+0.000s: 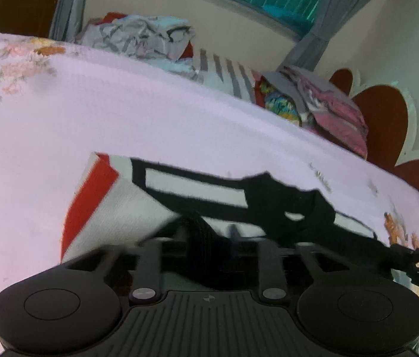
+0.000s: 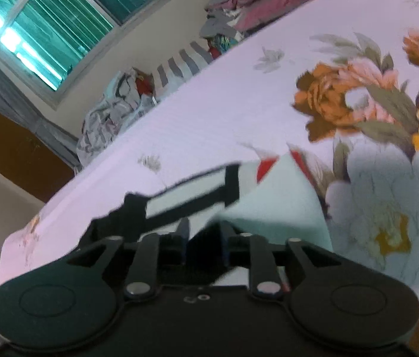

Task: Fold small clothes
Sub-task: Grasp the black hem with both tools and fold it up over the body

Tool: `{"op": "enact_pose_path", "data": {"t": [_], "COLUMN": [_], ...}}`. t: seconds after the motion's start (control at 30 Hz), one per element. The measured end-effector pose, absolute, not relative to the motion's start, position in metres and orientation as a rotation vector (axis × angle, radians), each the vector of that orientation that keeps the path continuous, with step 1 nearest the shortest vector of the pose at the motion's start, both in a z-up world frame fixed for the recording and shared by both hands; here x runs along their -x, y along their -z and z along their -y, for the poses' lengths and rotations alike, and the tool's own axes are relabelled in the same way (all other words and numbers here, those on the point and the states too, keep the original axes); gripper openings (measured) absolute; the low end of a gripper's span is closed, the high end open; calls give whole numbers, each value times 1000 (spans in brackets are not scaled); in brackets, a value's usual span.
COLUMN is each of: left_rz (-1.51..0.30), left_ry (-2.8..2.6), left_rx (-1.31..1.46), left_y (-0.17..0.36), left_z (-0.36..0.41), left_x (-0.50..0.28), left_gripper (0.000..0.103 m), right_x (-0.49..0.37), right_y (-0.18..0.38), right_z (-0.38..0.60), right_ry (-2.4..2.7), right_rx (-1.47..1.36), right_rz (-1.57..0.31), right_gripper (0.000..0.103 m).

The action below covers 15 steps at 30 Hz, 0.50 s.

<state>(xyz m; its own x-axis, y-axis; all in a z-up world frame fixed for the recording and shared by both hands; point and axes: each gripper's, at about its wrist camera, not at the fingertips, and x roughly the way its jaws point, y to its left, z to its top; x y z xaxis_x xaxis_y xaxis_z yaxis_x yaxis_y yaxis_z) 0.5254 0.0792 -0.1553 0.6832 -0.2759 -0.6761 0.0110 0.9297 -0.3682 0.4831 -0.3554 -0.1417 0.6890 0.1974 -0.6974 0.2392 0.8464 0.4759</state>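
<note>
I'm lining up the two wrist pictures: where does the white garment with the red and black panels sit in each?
Left wrist view: the white garment lies low in the middle, just beyond the jaws, red stripe at its left edge.
Right wrist view: the white garment lies low in the middle, just beyond the jaws, red at its top.
Shared landmark: the grey-striped cloth on the bed's far edge, below the window.

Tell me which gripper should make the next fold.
Probably right. The right gripper sits at the loose white panel of the white, red and black garment, over the floral bedsheet; the left gripper faces the black trim.
</note>
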Motion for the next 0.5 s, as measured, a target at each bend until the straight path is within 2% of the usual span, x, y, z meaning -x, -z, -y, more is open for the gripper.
{"op": "enact_pose_path", "data": {"t": [0.03,0.07,0.2,0.4,0.47,0.5], "left_rz": [-776,-743,-708,-761,-773,-773], "left_ry": [150,131,176,193,187,189], "left_rx": [350,344,289,208,192,182], "left_y": [150,144,136,157,162,164], "left_z": [-82,-85,-92,-81,-76,-74], "left_x": [-522,-518,-517,-529,-535,-537], "left_gripper": [79,84,84,84,75,65], "right_x": [-483,-482,-482,-497,-501,-502], "right_y": [137,133,126,147,151,152], "right_z": [357,358,361,335,330,328], "right_ry": [39,45,1,-53,-57,-62], "right_rx": [-547,-521,-447,-271,-240,-228], "right_rz": [-807,-785,-760,-848,-857,-858], "right_gripper": [59,63,64,64,64,63]}}
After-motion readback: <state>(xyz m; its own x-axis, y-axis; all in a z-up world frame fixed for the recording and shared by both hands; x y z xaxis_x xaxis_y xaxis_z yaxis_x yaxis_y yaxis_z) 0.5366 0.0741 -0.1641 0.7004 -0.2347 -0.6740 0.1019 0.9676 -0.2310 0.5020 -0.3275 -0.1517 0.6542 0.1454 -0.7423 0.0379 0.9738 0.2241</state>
